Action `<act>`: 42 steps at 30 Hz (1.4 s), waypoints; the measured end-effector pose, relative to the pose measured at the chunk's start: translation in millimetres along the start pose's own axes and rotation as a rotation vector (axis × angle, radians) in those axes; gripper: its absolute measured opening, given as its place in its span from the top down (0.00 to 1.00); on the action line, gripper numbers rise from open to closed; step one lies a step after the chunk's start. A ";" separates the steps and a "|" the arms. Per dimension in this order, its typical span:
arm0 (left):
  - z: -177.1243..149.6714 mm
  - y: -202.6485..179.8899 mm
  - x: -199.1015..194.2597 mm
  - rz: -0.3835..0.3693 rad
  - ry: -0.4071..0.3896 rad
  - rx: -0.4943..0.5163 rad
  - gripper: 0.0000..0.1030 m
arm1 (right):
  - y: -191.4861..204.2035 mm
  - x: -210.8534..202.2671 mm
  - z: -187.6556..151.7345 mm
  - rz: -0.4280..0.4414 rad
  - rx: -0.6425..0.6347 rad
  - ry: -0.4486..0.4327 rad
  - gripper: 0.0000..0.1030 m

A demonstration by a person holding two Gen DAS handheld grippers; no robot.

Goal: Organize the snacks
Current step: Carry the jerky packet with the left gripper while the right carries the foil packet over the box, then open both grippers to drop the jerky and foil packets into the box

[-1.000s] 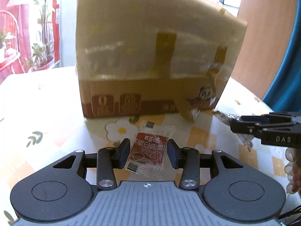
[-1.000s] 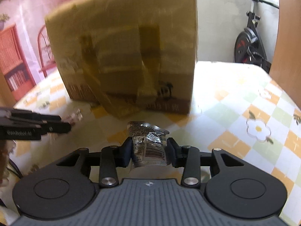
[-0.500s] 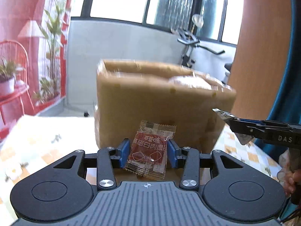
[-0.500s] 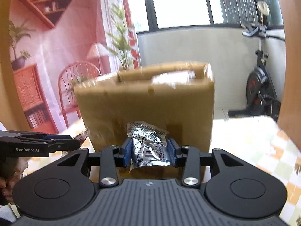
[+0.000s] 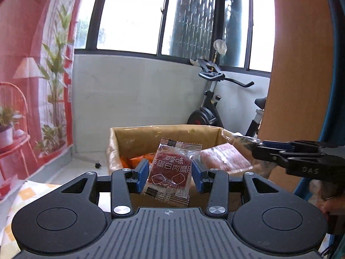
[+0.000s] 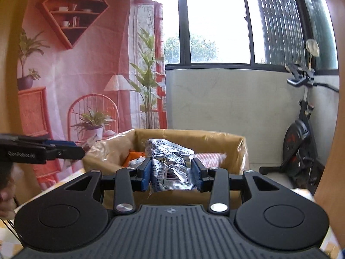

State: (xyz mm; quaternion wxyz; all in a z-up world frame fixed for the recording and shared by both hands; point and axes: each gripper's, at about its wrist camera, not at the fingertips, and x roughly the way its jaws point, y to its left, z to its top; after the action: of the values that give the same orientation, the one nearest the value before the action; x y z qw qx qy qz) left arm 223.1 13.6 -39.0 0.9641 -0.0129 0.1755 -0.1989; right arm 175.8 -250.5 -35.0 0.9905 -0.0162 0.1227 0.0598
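My left gripper (image 5: 170, 176) is shut on a clear packet with a red snack inside (image 5: 170, 172), held upright at the near rim of the open cardboard box (image 5: 163, 131). My right gripper (image 6: 171, 174) is shut on a crinkled silver packet (image 6: 170, 164), also at the near rim of the same box (image 6: 215, 136). Each gripper shows in the other's view: the right one (image 5: 254, 149) at the box's right corner, the left one (image 6: 75, 151) at its left corner. Orange and pink-striped packs (image 5: 224, 157) lie inside the box.
An exercise bike (image 5: 211, 99) stands behind the box against a grey low wall under windows. A pink printed backdrop (image 6: 75, 64) hangs at the left. The checked tablecloth (image 5: 25, 194) shows at the lower left. A wooden panel (image 5: 299, 64) rises at the right.
Both grippers have risen with their packets from table level in front of the box's side to above its rim, so the open top and the packs inside now show.
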 end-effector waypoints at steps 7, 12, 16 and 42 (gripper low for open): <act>14.1 3.1 54.6 0.029 0.069 0.012 0.56 | -17.0 58.7 12.6 -0.069 -0.040 0.039 0.60; 17.8 5.3 82.9 0.076 0.116 0.030 0.55 | -24.0 97.1 18.0 -0.103 -0.014 0.089 0.60; 22.7 12.4 91.1 0.083 0.141 0.007 0.49 | -32.3 113.6 21.4 -0.114 0.037 0.130 0.55; 44.6 4.8 39.4 0.269 0.121 0.026 0.09 | -37.9 71.2 40.5 -0.132 0.136 0.131 0.07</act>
State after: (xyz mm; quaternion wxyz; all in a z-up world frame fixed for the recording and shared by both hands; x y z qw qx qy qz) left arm 274.1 0.7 -10.8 0.9698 0.0350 0.2307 -0.0707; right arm 258.7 -278.0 -12.5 0.9809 0.0393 0.1898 -0.0151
